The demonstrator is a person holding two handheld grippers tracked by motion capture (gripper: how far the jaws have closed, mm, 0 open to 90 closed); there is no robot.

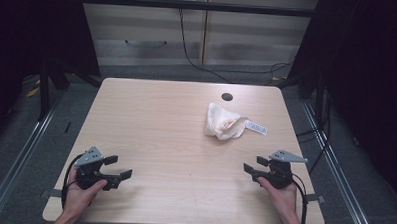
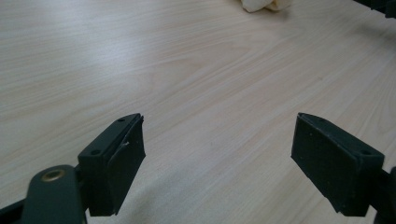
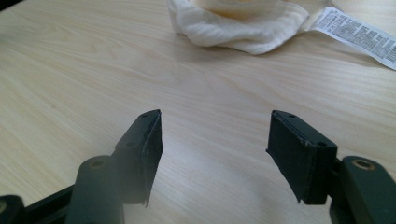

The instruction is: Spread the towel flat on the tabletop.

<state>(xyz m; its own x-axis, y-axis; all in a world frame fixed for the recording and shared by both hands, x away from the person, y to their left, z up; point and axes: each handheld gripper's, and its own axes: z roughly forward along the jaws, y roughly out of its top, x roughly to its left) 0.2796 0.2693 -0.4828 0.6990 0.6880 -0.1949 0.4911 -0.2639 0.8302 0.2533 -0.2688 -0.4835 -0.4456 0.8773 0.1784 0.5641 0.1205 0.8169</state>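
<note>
Wood table (image 1: 161, 120), crumpled cloth (image 1: 222, 122) far right; both hand-held grippers agape, empty.

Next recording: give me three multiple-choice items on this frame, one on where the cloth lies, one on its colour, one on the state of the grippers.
1. Where does the cloth lie on the table?
A. In the far right part
B. At the near left corner
C. Between the two grippers at the near edge

2. What colour is the cloth?
A. Dark blue
B. Cream white
C. Red

3. How do the left gripper and right gripper stand?
A. Both shut on the cloth
B. Left open, right shut
C. Both open, holding nothing

Answers: 1 A, the high view shows it far and right, beside its label. 2 B, it shows pale cream in the right gripper view. 3 C, each gripper view shows jaws wide apart over bare wood.
</note>
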